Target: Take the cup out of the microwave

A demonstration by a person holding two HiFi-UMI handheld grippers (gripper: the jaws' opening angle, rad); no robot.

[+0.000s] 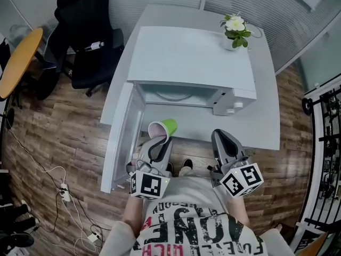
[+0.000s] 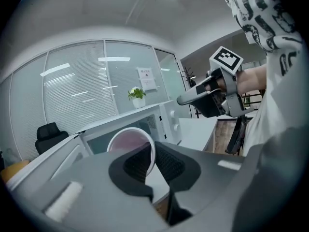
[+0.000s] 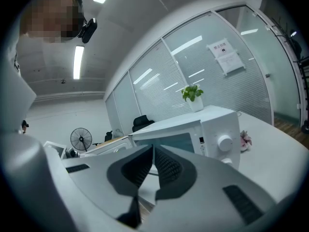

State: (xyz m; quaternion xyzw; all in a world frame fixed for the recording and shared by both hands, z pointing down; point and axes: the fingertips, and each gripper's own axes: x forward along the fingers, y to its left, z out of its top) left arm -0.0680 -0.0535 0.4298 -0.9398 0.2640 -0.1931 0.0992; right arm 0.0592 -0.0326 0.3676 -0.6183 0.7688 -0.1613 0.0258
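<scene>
A green cup [image 1: 164, 128] with a pale pink inside hangs tipped on its side in front of the open white microwave [image 1: 186, 57], its mouth facing the person. My left gripper [image 1: 160, 141] is shut on the cup's rim. In the left gripper view the cup [image 2: 126, 144] has its rim pinched between the ribbed pads of that gripper [image 2: 150, 151]. My right gripper [image 1: 224, 140] is held to the right of the cup, shut with nothing in it. Its tips meet in the right gripper view [image 3: 153, 149], pointing toward the microwave [image 3: 207, 129].
The microwave door [image 1: 120, 137] swings out to the left beside the cup. The microwave stands on a white table [image 1: 266, 121] with a potted plant [image 1: 235, 31] on top. A black office chair [image 1: 85, 41], a round wooden table [image 1: 18, 60] and floor cables [image 1: 64, 191] lie left.
</scene>
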